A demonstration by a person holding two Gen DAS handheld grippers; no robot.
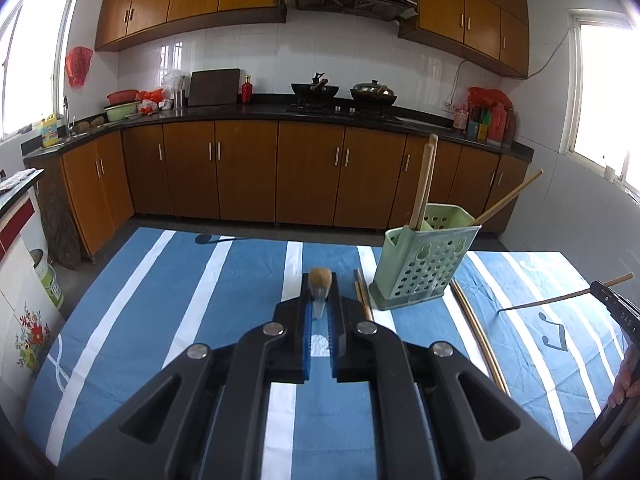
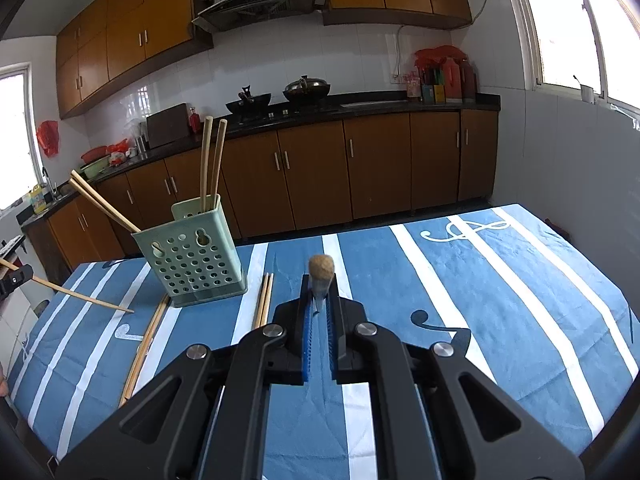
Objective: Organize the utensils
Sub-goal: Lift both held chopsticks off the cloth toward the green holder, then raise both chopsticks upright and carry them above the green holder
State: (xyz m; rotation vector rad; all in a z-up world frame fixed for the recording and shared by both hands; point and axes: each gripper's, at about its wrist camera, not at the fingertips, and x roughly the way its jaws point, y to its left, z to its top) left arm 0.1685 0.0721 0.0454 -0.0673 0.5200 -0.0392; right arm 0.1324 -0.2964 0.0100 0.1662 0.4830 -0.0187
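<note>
Gripping one wooden chopstick apiece, both tongs were closed narrow: the left gripper (image 1: 320,300) pinched the left chopstick (image 1: 320,278) and the right gripper (image 2: 320,300) pinched the right chopstick (image 2: 320,266), each seen nearly end-on between blue finger pads. A green perforated chopstick holder (image 1: 424,272) stood toward the far edge of the table (image 1: 160,300), which was covered in a blue and white striped cloth. The holder already contained an upright pair and some leaning sticks. Two loose pairs of chopsticks lay on the cloth, a near pair (image 1: 362,292) just beside the holder's base on one side and a long pair (image 1: 476,332) on the other. The sticks looked light, stiff, thin and smooth, likely to swivel or slip. A firm hold near mid-length, away from the tapered tip, seemed safest.
</note>
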